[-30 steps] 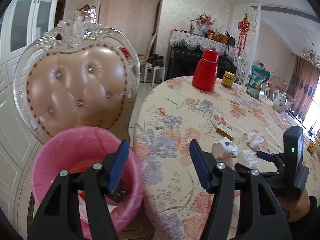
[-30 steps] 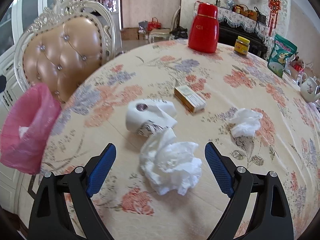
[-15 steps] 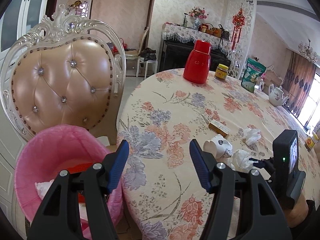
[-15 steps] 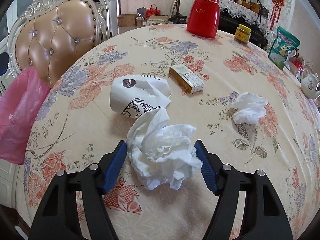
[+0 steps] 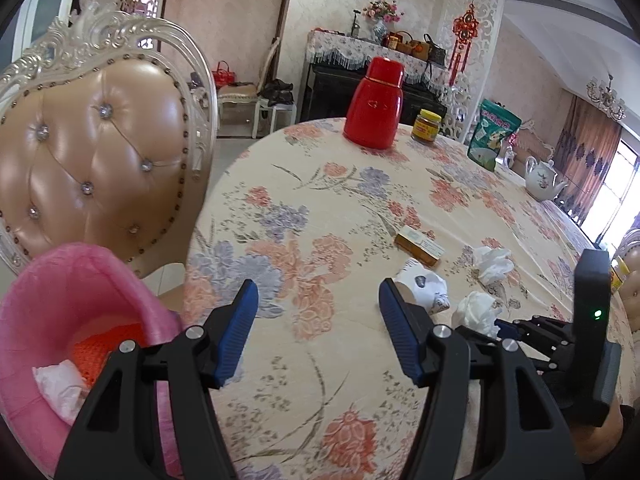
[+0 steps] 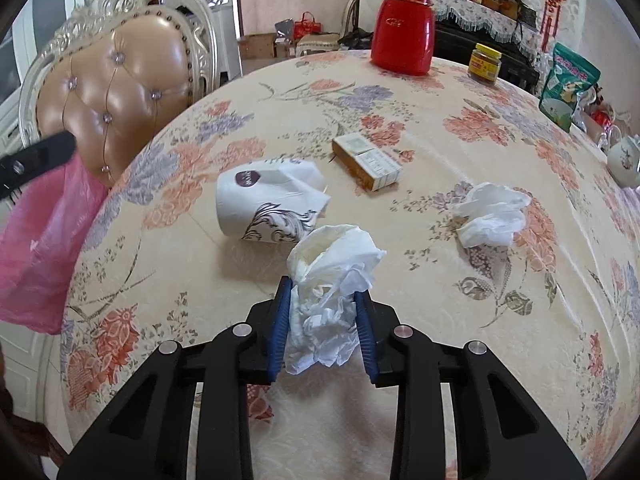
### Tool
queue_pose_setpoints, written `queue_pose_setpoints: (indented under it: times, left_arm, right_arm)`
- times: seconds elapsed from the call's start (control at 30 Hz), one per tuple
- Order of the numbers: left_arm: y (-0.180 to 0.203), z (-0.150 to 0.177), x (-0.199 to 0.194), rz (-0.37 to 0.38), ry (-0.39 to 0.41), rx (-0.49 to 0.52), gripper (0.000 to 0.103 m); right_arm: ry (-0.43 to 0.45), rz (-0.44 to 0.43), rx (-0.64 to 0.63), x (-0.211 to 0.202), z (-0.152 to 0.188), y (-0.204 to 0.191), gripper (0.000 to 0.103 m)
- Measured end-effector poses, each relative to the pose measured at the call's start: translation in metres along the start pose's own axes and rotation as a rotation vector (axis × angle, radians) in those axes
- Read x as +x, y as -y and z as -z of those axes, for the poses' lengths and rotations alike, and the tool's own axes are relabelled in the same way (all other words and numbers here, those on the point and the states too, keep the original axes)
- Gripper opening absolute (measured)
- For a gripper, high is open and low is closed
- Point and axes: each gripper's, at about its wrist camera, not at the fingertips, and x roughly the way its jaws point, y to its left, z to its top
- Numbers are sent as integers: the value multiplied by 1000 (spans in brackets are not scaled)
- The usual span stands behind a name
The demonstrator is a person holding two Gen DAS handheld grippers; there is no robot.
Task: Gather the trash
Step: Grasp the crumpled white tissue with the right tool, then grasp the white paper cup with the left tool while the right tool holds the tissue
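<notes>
Only the left wrist view looks down into the pink-lined bin [image 5: 76, 320], showing an orange mesh wall and a white crumpled scrap [image 5: 60, 386] lying inside; the right wrist view catches just the outside of the pink liner [image 6: 44, 232] at the worktop's left edge. Only the right wrist view shows the grip closely.

The right tool [image 6: 322, 300] is squeezed onto a crumpled tissue [image 6: 328, 288], its blue pads [image 6: 280, 320] pressing the wad from both sides, with paper bulging forward and below the fingers. The left tool [image 5: 316, 312] is spread wide with nothing between its fingers, hanging over the floral worktop [image 5: 320, 208] edge just beside the bin.

On the worktop a crushed paper cup [image 6: 268, 204] lies on its side just beyond the held tissue, a small carton [image 6: 366, 162] near it, and a second tissue wad [image 6: 492, 212] apart to the right. A red flask [image 6: 402, 26], a jar [image 6: 485, 62] and a green bag [image 6: 568, 84] stand farther back.

In the left view, the right tool [image 5: 502, 326] is mostly hidden behind the left tool's finger, so its grip cannot be judged there. The bin's base is cut off.
</notes>
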Motion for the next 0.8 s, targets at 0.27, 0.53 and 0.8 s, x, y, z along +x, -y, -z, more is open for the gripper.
queue_pose_setpoints:
  times: [0.27, 0.53, 0.8]
  left_arm:
    - [24, -2, 31, 48, -42, 12, 61]
    - [58, -2, 62, 97, -85, 46, 68]
    - [89, 4, 95, 87, -143, 94, 82]
  right_arm:
    - [51, 35, 78, -10, -5, 31, 30]
    - [117, 82, 160, -24, -8, 62, 30]
    - [124, 93, 210, -25, -8, 81, 30]
